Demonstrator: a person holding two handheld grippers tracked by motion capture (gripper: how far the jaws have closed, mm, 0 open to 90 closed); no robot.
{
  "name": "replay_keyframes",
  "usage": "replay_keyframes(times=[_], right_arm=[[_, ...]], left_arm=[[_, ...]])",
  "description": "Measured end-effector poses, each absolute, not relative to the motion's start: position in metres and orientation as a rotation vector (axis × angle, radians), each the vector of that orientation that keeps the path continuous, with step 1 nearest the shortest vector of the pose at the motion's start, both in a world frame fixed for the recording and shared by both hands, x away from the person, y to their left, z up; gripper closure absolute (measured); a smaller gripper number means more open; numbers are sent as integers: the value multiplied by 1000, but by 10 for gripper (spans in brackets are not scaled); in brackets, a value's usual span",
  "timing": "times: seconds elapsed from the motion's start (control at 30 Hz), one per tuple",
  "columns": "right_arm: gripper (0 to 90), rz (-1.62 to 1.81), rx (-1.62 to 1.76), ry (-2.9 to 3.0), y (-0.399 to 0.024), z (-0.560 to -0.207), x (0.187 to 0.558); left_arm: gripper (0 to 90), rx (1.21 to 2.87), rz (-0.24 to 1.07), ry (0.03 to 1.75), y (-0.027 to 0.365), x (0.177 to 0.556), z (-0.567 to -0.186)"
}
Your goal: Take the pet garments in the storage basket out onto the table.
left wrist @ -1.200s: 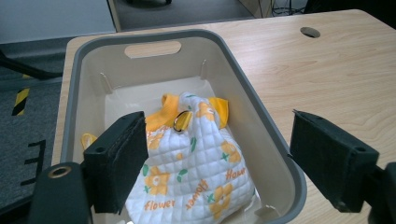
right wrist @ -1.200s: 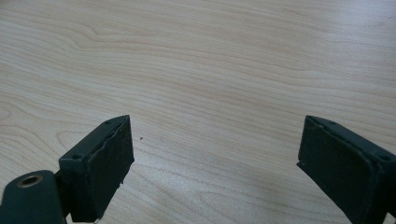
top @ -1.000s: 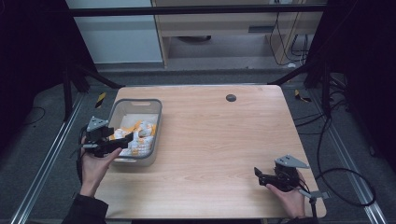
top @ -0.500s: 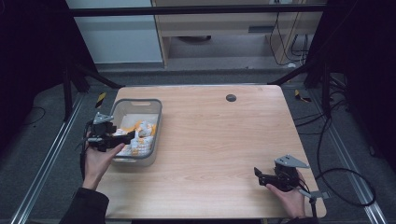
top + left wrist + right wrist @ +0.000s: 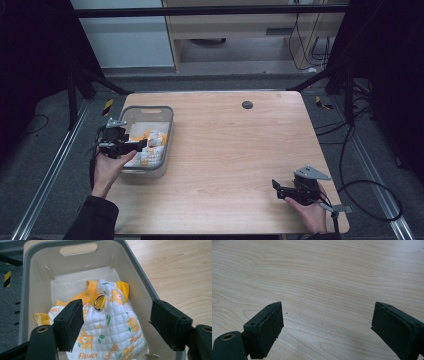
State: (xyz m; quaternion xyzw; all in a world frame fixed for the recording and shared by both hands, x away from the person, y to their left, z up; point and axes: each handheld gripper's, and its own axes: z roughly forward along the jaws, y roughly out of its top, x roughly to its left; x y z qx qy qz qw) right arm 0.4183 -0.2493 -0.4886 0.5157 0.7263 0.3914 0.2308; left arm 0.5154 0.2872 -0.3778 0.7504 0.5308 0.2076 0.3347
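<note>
The left gripper (image 5: 142, 145) has been edging over the one grey basket (image 5: 167, 115), its jaws just closing yet spread around, not pressing, one flowered quilted bag (image 5: 110, 332) lying inside. The right gripper (image 5: 276, 186) is resting wide apart on the table (image 5: 235, 150).

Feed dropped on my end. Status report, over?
Left gripper open over the quilted bag, jaws just closing. Bag in grey bin. Right gripper open, idle. Nothing blocking.

quilted cloth bag (image 5: 110, 327), metal ring (image 5: 100, 302), smooth plastic bin (image 5: 32, 290), matt wood table (image 5: 240, 150)
</note>
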Motion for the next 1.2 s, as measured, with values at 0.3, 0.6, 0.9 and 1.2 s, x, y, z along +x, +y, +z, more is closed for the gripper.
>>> replay_keyframes(times=[0.3, 0.6, 0.9, 1.2], right_arm=[[103, 1067, 1410, 2004, -249, -490, 419], [103, 1069, 1414, 2006, -249, -490, 419], [102, 1068, 1420, 2011, -249, -490, 419], [102, 1064, 1412, 2018, -248, -490, 420]], left_arm=[[327, 2002, 516, 1410, 283, 526, -382], [331, 2028, 495, 1430, 280, 534, -386], [332, 2063, 469, 1460, 276, 541, -394], [350, 2090, 456, 1491, 275, 547, -400]])
